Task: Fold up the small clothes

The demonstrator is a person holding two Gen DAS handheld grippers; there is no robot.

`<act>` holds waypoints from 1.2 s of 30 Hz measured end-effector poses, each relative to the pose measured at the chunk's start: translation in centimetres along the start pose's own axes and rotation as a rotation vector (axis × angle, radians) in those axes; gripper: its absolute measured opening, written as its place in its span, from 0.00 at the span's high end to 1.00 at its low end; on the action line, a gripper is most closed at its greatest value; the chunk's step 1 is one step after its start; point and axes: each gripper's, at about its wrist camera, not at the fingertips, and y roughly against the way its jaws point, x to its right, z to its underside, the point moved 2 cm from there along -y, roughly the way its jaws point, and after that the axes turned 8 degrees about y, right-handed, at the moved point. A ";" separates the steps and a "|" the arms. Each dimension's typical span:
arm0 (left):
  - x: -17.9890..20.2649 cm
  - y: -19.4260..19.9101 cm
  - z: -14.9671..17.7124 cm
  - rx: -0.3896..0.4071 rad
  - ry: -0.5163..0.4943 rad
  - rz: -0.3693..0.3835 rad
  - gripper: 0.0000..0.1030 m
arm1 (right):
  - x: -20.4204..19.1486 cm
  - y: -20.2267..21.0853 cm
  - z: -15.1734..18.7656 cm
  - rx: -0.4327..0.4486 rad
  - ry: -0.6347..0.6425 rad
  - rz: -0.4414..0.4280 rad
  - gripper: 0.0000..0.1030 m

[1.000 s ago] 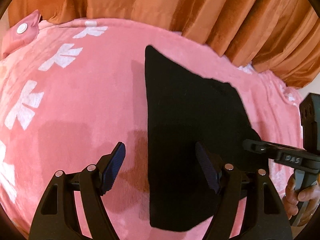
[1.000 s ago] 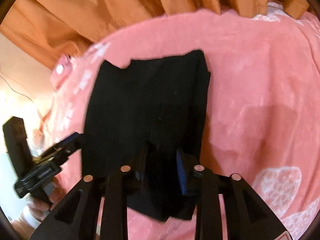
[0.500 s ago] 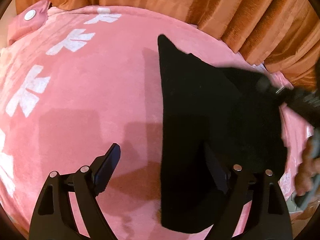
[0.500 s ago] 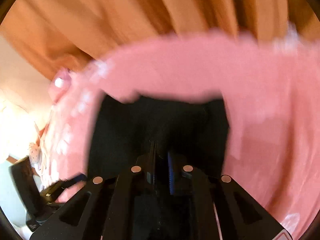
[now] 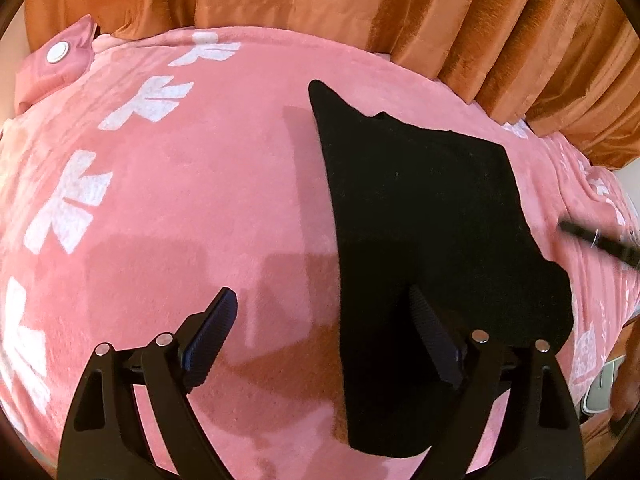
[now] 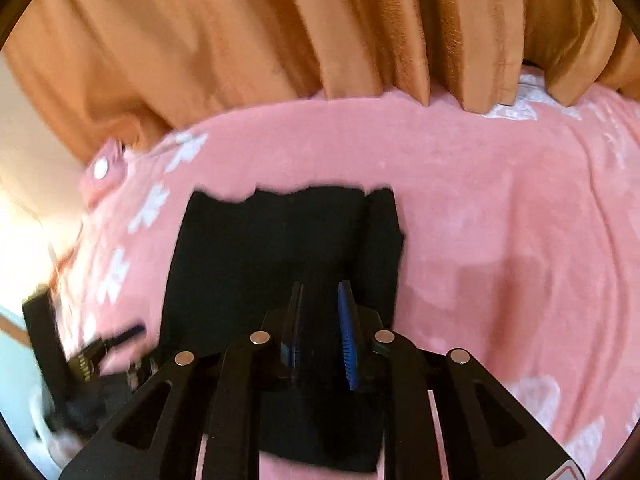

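A small black garment (image 5: pixel 424 232) lies flat on the pink blanket (image 5: pixel 180 208). My left gripper (image 5: pixel 324 316) is open and empty just above the garment's left edge; its right finger is over the cloth, its left finger over the blanket. In the right wrist view the garment (image 6: pixel 272 248) has its right side folded over as a narrow strip (image 6: pixel 382 240). My right gripper (image 6: pixel 320 308) hovers over its near part with the jaws a small way apart and nothing between them. The right gripper's tip (image 5: pixel 596 240) shows at the left view's right edge.
Orange curtains (image 5: pixel 400 20) hang behind the bed. The blanket has white bow prints (image 5: pixel 148 100) along its left side and a pink pillow corner with a white button (image 5: pixel 58 54) at the far left. The bed edge drops off at the right.
My right gripper carried the garment's right side over toward the middle, let go of it and pulled back to the right. The left gripper stayed open and shifted only slightly.
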 end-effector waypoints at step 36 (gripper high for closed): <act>4.0 6.6 -9.5 0.014 0.010 0.431 0.75 | -4.4 5.3 -5.8 0.272 -0.088 -0.232 0.87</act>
